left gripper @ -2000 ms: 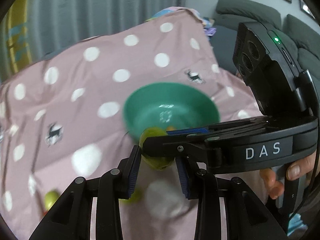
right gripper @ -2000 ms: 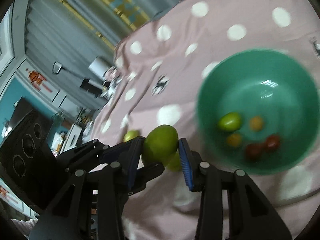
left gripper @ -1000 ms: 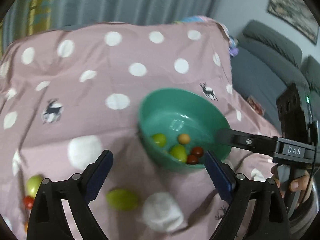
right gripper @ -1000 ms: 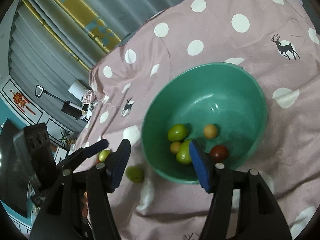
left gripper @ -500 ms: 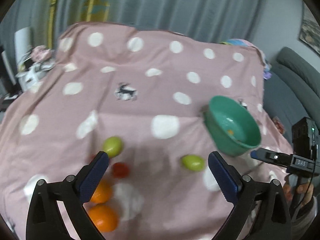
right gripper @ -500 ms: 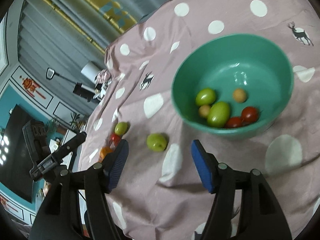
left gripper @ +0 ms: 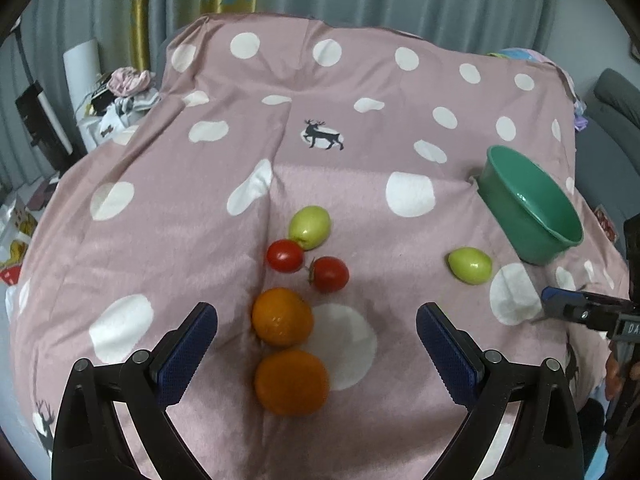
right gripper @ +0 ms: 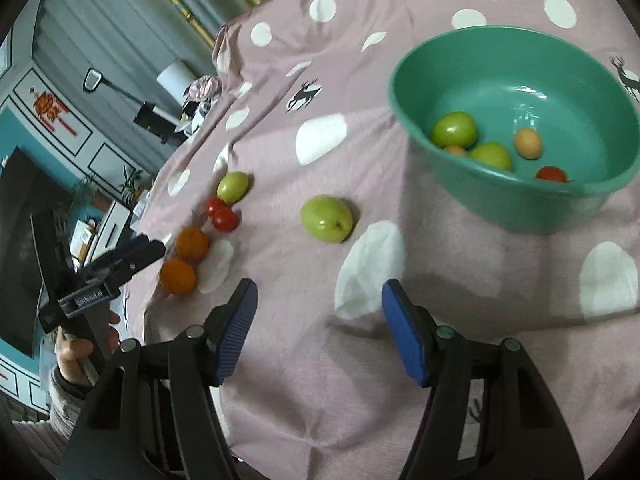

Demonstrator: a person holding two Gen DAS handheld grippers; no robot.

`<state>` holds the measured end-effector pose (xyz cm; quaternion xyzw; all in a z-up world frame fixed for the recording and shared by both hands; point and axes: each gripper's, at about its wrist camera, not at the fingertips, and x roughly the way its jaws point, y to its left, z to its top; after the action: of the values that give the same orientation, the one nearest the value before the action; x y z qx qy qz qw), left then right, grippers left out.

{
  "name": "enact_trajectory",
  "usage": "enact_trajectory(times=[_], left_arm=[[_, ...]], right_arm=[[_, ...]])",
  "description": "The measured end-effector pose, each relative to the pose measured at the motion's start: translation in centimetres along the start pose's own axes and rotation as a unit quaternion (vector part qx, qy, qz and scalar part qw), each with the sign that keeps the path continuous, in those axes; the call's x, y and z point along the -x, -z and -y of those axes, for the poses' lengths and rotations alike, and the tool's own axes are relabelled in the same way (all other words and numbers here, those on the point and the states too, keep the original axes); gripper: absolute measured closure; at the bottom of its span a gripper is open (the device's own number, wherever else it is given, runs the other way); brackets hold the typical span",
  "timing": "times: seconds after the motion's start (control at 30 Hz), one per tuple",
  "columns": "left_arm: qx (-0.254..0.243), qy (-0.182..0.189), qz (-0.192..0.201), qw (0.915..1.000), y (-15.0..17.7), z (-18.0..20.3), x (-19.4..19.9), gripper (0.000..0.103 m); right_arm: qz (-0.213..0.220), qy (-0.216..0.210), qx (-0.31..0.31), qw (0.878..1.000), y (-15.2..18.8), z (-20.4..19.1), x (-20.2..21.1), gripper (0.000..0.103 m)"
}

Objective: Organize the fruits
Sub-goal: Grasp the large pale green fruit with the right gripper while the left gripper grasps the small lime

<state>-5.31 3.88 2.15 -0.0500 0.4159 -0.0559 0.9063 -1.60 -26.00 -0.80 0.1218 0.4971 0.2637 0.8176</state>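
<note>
Here the left gripper (left gripper: pixel 316 344) hangs over two oranges (left gripper: pixel 282 322), jaws wide apart and empty. The right gripper (right gripper: pixel 320 322) is likewise spread and empty, facing a loose green fruit (right gripper: pixel 327 219) on the cloth (right gripper: pixel 460 280) near the bowl (right gripper: pixel 404 92), which holds several fruits. The other gripper's label seems to read "GenRobot.AI"; in the left view only "DA" shows.

green bowl (left gripper: pixel 532 216) contents hidden by its wall, right tongs (left gripper: pixel 576 312) cut off
</note>
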Motion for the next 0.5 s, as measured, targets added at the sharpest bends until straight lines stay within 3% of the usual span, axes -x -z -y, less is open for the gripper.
enact_trajectory(times=[0.27, 0.5], left_arm=[[-0.033, 0.000, 0.004, 0.9995, -1.0, 1.0, -1.0, 0.004], [-0.048, 0.025, 0.004, 0.9986, -2.7, 1.1, -2.5, 0.004]], right_arm=[[-0.002, 0.019, 0.027, 0.999, -0.6, -1.0, -0.9, 0.037], [0.008, 0.065, 0.098, 0.993, -2.1, -2.6, -1.9, 0.038]])
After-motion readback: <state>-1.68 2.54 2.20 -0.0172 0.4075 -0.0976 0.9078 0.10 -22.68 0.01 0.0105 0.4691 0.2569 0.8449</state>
